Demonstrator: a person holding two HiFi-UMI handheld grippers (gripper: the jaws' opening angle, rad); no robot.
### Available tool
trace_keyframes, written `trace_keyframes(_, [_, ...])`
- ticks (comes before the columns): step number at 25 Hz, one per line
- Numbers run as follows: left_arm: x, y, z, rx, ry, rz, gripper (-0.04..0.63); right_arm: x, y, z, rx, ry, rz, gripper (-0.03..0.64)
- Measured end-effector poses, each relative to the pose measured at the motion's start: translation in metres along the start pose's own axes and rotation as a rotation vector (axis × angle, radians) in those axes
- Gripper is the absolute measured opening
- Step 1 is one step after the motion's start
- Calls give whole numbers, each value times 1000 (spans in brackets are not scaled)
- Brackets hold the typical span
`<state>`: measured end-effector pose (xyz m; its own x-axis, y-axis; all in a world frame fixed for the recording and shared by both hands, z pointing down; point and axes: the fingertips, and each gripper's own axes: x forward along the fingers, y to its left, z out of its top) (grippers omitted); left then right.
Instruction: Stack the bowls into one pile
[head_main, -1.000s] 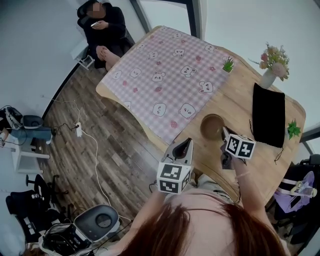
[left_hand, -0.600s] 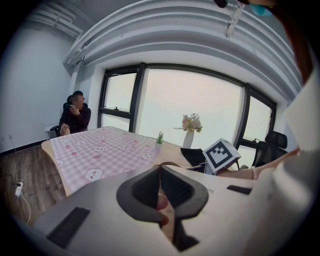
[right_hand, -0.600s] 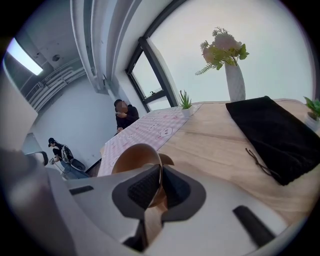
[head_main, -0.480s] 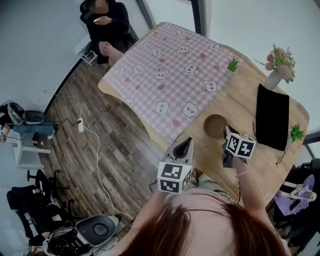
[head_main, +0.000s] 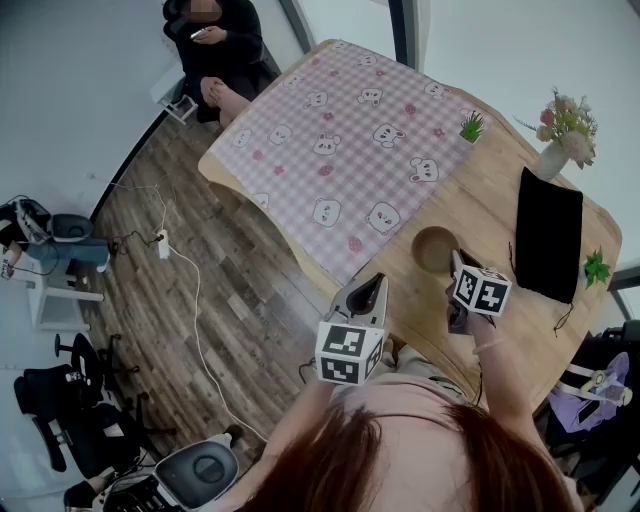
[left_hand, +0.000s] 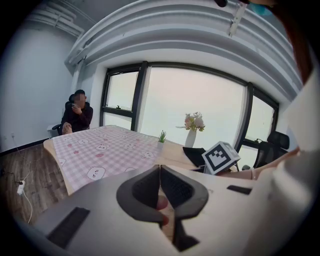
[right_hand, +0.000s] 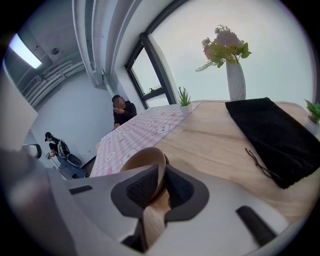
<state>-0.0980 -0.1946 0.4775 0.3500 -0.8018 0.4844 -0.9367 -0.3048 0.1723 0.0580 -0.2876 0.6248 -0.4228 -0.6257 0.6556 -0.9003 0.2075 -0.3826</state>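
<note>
A brown bowl (head_main: 432, 248) stands on the wooden table (head_main: 480, 200), just beyond the checked cloth's near corner. In the right gripper view the bowl (right_hand: 145, 157) seems to sit inside a second, darker one. My right gripper (head_main: 456, 262) reaches its near rim. Its jaws have just been opening, and the thin rim stands between the pads of the right gripper (right_hand: 161, 186) with slight gaps. My left gripper (head_main: 372, 285) hovers at the table's near edge, left of the bowl. The left gripper (left_hand: 159, 187) is shut, pads meeting, with nothing between them.
A pink checked cloth (head_main: 340, 140) covers the table's far half. A black pouch (head_main: 548, 235), a vase of flowers (head_main: 555, 150) and two small plants (head_main: 471, 127) (head_main: 596, 268) sit to the right. A person (head_main: 215, 40) sits beyond the table. Cables and chairs lie on the floor at left.
The head view has shifted a little, so the table sits slightly further right in the picture. Both grippers and the bowl keep their places.
</note>
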Motion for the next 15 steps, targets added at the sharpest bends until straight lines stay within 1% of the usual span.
trace_keyframes(6, [1,-1,1,4,-6,-5,11,-1,2,1,-36,-5,-5,72])
trace_keyframes(15, [-4,-5,7,13,-28,-16,11,-16,8,12,-82,-57,-11,72])
